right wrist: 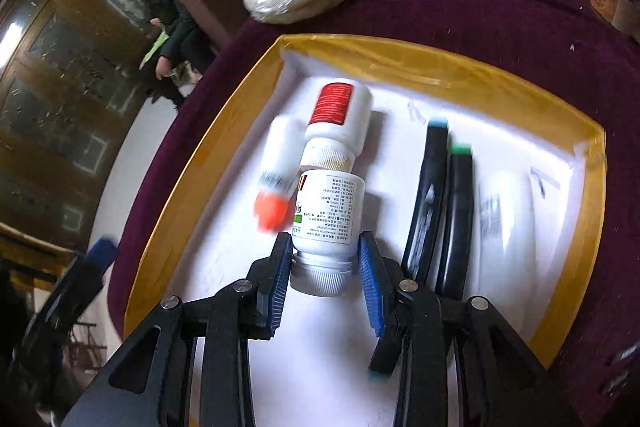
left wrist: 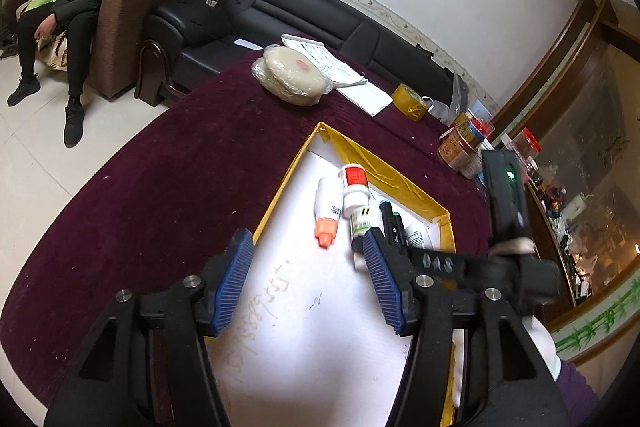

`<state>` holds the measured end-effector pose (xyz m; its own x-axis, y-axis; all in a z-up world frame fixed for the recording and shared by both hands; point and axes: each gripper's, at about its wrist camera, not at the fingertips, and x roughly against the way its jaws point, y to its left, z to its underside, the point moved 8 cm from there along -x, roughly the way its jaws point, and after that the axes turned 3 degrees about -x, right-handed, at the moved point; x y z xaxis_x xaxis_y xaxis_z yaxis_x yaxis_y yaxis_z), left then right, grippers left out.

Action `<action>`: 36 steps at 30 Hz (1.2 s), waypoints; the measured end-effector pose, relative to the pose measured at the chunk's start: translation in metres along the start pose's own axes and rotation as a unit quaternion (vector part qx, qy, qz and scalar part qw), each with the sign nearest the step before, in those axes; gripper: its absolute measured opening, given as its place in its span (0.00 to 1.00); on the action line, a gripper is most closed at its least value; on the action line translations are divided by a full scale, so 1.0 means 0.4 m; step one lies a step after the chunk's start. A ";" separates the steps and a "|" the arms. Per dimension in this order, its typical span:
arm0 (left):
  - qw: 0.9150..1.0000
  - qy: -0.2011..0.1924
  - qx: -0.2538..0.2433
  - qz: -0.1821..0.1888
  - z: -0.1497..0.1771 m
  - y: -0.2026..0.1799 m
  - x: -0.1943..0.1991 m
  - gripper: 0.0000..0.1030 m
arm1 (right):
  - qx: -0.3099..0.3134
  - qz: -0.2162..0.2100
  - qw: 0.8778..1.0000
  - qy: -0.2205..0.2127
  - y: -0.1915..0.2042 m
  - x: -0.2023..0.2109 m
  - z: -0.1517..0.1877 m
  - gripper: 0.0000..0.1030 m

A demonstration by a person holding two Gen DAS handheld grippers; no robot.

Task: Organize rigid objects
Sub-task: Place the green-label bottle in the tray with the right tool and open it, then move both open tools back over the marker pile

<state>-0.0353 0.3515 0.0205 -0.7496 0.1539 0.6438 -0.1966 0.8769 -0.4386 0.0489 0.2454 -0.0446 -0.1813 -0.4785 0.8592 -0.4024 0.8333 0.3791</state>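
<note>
Purple velvet tablecloth [right wrist: 460, 27] under a yellow-rimmed box [right wrist: 400, 57]. Inside, left to right: orange-capped tube [right wrist: 276, 167], red-labelled bottle [right wrist: 340, 115] end to end with a white pill bottle [right wrist: 330, 211], two black markers [right wrist: 440, 195], a white tube [right wrist: 508, 219]. Mostly sorted, apparently; pill bottle not yet settled. Left gripper [left wrist: 308, 267] spread apart, empty, above the box's white floor. Right gripper [right wrist: 324, 267] straddling the pill bottle's silver cap [right wrist: 320, 277]; left pad touching, right pad seemingly clear, so grip uncertain.

Left wrist view looks forward and down from above the yellow-rimmed tray [left wrist: 404, 183], set back. Right wrist view faces steeply down, close. Both share the tray [right wrist: 400, 55] and its bottles.
</note>
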 end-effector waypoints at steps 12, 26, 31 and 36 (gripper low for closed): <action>1.000 -0.003 0.007 0.004 0.015 -0.014 0.023 0.61 | -0.037 -0.017 0.996 -0.084 -0.108 0.252 0.022 0.42; 0.989 0.076 -0.105 0.075 0.116 -0.377 -0.081 0.65 | -0.214 0.046 0.950 -0.224 -0.698 0.548 0.241 0.72; 0.977 0.110 -0.157 0.089 0.175 -0.543 -0.158 0.65 | -0.274 0.063 0.922 -0.265 -0.879 0.596 0.278 0.72; 0.963 0.147 -0.202 0.097 0.229 -0.711 -0.281 0.65 | -0.294 0.068 0.908 -0.291 -0.973 0.603 0.277 0.72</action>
<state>0.0470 0.0432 0.0155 -0.5238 0.4038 0.7500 0.2356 0.9148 -0.3280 0.0624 -0.2249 -0.0228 -0.7063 -0.2820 0.6493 0.1773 0.8176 0.5478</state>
